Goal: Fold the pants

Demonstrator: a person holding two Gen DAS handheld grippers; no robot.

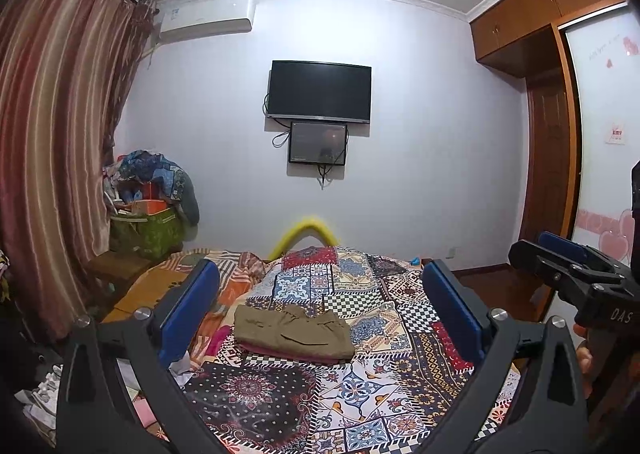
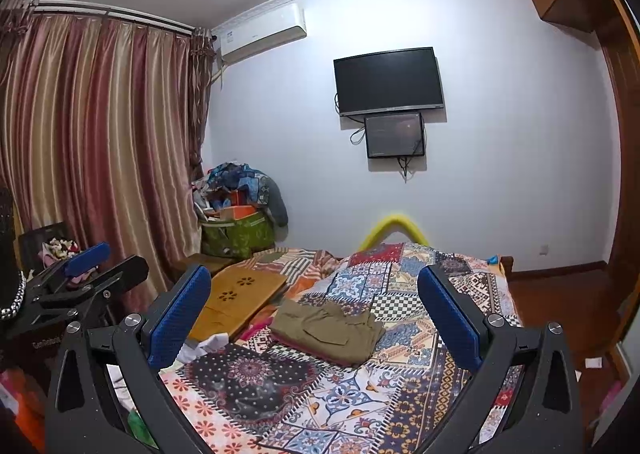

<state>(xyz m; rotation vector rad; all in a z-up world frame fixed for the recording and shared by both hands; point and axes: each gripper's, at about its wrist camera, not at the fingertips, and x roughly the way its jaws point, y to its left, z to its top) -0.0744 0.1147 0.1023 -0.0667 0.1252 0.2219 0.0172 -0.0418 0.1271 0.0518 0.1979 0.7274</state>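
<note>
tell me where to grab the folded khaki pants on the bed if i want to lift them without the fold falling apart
Take the folded khaki pants at their near long edge, coming in low from the front over the patchwork quilt. The layers stack up there, so one pinch catches them all. Both grippers, left and right, are open and apart from them.

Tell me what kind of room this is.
A home bedroom, most likely: a bed under a patchwork bedspread carries folded olive pants, striped curtains hang on one side, and a television and an air conditioner are on the wall.

Folded pants (image 2: 328, 330) on bed (image 2: 400, 394); right gripper (image 2: 314, 318) fingers (image 2: 178, 318) spread, empty.
</note>
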